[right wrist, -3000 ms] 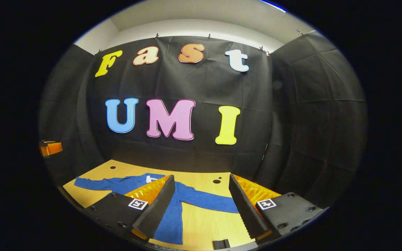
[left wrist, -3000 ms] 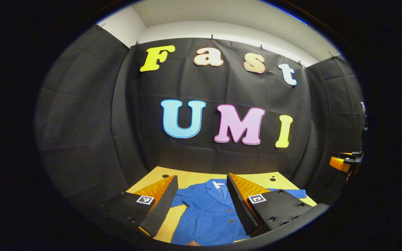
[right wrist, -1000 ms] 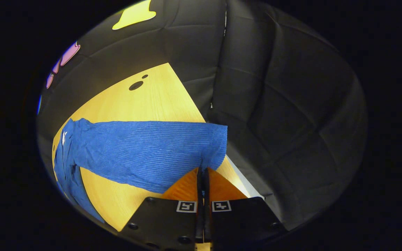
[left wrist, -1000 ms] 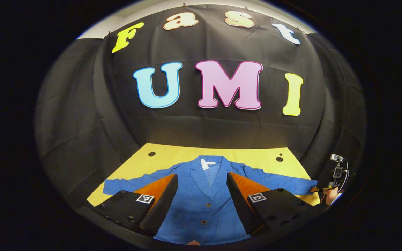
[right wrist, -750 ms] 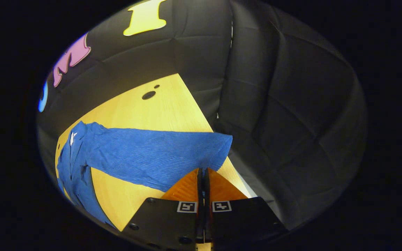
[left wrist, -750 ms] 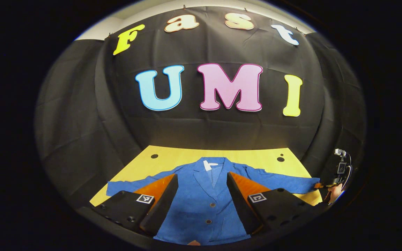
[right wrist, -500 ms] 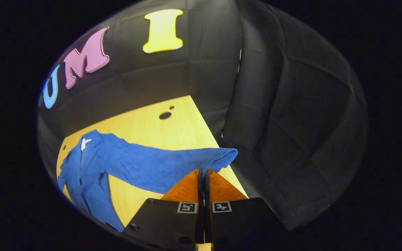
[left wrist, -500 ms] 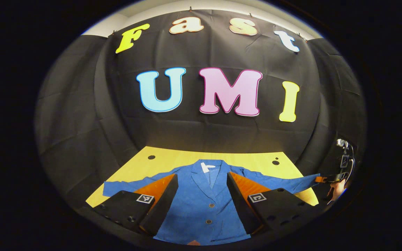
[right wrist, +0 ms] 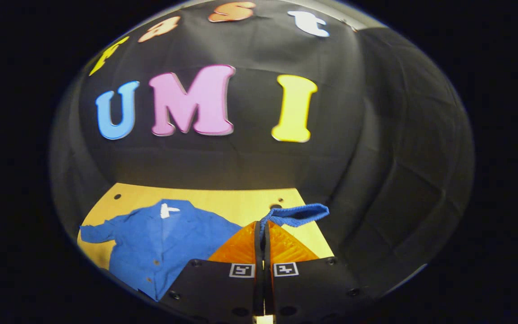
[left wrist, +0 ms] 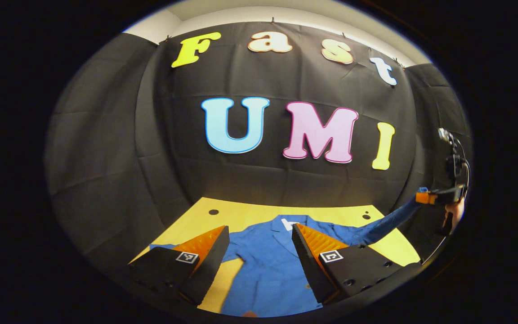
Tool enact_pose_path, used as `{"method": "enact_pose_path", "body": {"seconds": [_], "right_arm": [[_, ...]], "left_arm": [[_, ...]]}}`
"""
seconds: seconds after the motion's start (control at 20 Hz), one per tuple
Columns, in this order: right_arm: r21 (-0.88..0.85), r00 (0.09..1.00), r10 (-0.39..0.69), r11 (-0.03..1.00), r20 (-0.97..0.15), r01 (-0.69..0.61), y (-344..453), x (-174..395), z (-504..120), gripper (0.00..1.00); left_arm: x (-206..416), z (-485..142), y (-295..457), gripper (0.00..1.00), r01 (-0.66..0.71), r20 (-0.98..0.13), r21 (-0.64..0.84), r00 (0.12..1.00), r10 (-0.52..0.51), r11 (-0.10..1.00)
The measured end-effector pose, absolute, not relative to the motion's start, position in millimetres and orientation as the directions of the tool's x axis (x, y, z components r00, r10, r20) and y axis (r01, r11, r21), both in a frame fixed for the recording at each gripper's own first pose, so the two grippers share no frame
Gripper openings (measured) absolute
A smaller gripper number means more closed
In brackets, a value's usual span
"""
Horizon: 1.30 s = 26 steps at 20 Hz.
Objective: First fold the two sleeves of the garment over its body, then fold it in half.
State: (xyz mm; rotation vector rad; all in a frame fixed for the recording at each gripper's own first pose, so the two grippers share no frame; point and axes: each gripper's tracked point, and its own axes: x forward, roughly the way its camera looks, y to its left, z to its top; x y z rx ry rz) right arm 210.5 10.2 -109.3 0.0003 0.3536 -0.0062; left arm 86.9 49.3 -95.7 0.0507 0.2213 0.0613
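A blue button-front jacket (left wrist: 268,265) lies face up on the yellow wooden table (left wrist: 250,213), collar toward the back wall. My left gripper (left wrist: 260,229) hovers open above the jacket's body, nothing between its fingers. My right gripper (right wrist: 261,225) is shut on the cuff of the jacket's right sleeve (right wrist: 295,215). In the left gripper view that sleeve (left wrist: 385,220) rises off the table to the right gripper (left wrist: 423,198), held by a hand (left wrist: 452,211) at the far right. The other sleeve (right wrist: 92,234) lies flat on the table.
Black cloth walls close the booth at the back and both sides. The table (right wrist: 223,198) has small dark holes near its back corners (left wrist: 213,211) (left wrist: 366,216). Bare wood shows behind the collar and beside the right gripper.
The right gripper, shut on the cuff, has raised the right sleeve well off the table and turned toward the jacket's body. The left gripper stays open and has drifted slightly.
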Motion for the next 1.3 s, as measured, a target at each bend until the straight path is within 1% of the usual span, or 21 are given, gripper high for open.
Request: {"method": "enact_pose_path", "body": {"seconds": [0.15, 0.3, 0.35, 0.45, 0.55, 0.65, 0.75, 0.8, 0.85, 0.9, 0.95, 1.0, 1.1, 1.25, 1.3], "right_arm": [[0.005, 0.911, 0.097, 0.995, -0.401, -0.103, 112, 258, -125, 0.01], [0.007, 0.843, 0.208, 0.972, -0.496, -0.235, 219, 296, -183, 0.00], [0.014, 0.816, 0.236, 0.963, -0.528, -0.270, 251, 303, -207, 0.01], [0.047, 0.753, 0.298, 0.941, -0.586, -0.336, 318, 302, -252, 0.01], [0.044, 0.711, 0.357, 0.907, -0.606, -0.419, 378, 299, -287, 0.01], [0.040, 0.656, 0.406, 0.866, -0.637, -0.498, 429, 286, -320, 0.01], [0.071, 0.598, 0.445, 0.836, -0.666, -0.544, 462, 274, -341, 0.01], [0.074, 0.579, 0.449, 0.829, -0.680, -0.555, 470, 271, -350, 0.00], [0.075, 0.565, 0.443, 0.827, -0.697, -0.557, 475, 270, -359, 0.02], [0.114, 0.526, 0.460, 0.820, -0.715, -0.561, 483, 265, -367, 0.01], [0.187, 0.469, 0.498, 0.804, -0.729, -0.564, 491, 254, -371, 0.03], [0.231, 0.436, 0.517, 0.799, -0.737, -0.556, 494, 248, -372, 0.09], [0.249, 0.455, 0.530, 0.802, -0.715, -0.544, 490, 250, -362, 0.43], [0.239, 0.510, 0.554, 0.796, -0.658, -0.556, 456, 243, -314, 0.94], [0.241, 0.530, 0.565, 0.794, -0.632, -0.559, 441, 238, -292, 0.98]], "left_arm": [[89, -106, 98, 0.80, -0.083, -0.224, 0.062, 0.970, 0.095, 0.995], [88, -127, 145, 0.80, -0.137, -0.255, 0.036, 0.956, 0.142, 0.990], [86, -139, 161, 0.80, -0.163, -0.277, 0.040, 0.946, 0.167, 0.986], [75, -168, 194, 0.80, -0.224, -0.371, 0.098, 0.896, 0.245, 0.970], [65, -180, 219, 0.82, -0.251, -0.399, 0.137, 0.871, 0.285, 0.958], [62, -193, 240, 0.82, -0.289, -0.428, 0.121, 0.848, 0.313, 0.950], [63, -209, 258, 0.82, -0.331, -0.459, 0.091, 0.823, 0.335, 0.939], [67, -215, 267, 0.83, -0.349, -0.470, 0.082, 0.812, 0.345, 0.933], [71, -222, 273, 0.83, -0.359, -0.478, 0.073, 0.806, 0.349, 0.930], [76, -230, 279, 0.83, -0.367, -0.491, 0.064, 0.798, 0.349, 0.928], [79, -243, 288, 0.83, -0.377, -0.505, 0.058, 0.788, 0.353, 0.924], [83, -251, 295, 0.83, -0.385, -0.516, 0.051, 0.780, 0.355, 0.921], [97, -270, 313, 0.83, -0.398, -0.555, 0.024, 0.758, 0.343, 0.917], [113, -310, 344, 0.83, -0.448, -0.643, 0.012, 0.681, 0.350, 0.894], [115, -320, 354, 0.83, -0.465, -0.670, 0.035, 0.645, 0.366, 0.885]]}}
